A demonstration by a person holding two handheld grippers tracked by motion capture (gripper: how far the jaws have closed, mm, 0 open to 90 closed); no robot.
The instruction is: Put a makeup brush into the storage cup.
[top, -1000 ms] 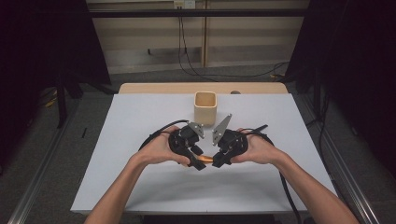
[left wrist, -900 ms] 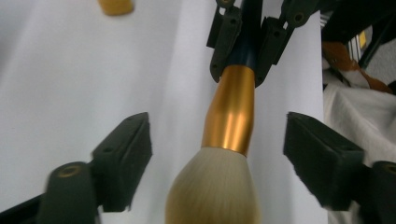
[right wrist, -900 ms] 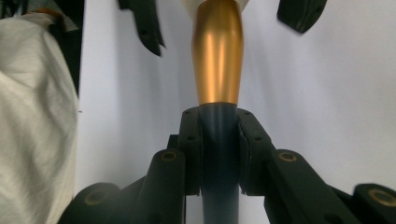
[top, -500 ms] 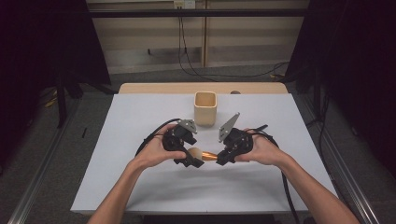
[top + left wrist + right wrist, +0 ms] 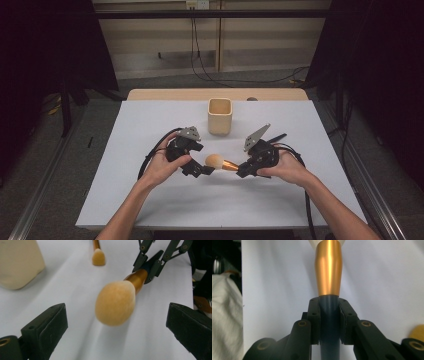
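The makeup brush (image 5: 220, 162) hung level just above the white table (image 5: 125, 200), between the 2 grippers, its long axis running from the right gripper (image 5: 245, 171) toward the left gripper (image 5: 202, 171). The right gripper's jaws were clamped on its dark handle just behind the gold ferrule (image 5: 328, 270). The left gripper's jaws had just been opening and stood wide, pads clear, the fluffy head (image 5: 115, 302) between them. The left gripper view also showed a second brush (image 5: 98, 255) lying beyond, near the beige cup (image 5: 220, 116).
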